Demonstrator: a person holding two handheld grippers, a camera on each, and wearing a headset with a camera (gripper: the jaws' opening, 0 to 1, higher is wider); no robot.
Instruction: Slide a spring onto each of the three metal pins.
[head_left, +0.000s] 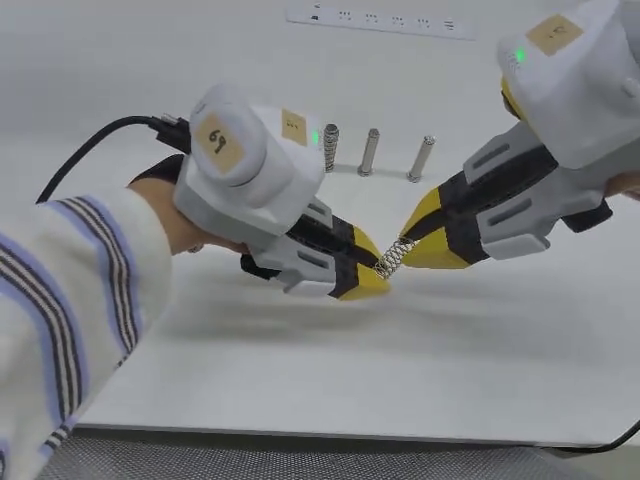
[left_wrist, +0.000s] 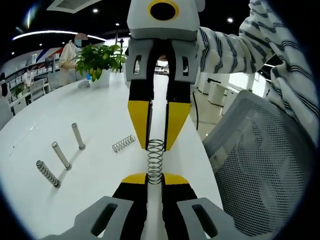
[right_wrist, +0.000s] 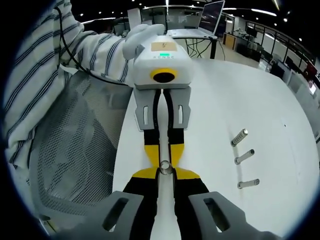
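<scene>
We find the left gripper (head_left: 378, 282) and right gripper (head_left: 412, 243) each clenched on one end of a spring (head_left: 396, 258) over the table's (head_left: 300, 380) middle, well short of the bare middle pin (head_left: 369, 152) toward the far edge, and we judge that an uneven pull or release could flick it away.

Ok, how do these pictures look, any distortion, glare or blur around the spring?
Head view: soft even light, a faint shadow under the left hand-held gripper, spring sharp. Left gripper view: fisheye curves the table edge, spring crisp. Right gripper view: same bending, spring end-on, pins small and a bit soft.
</scene>
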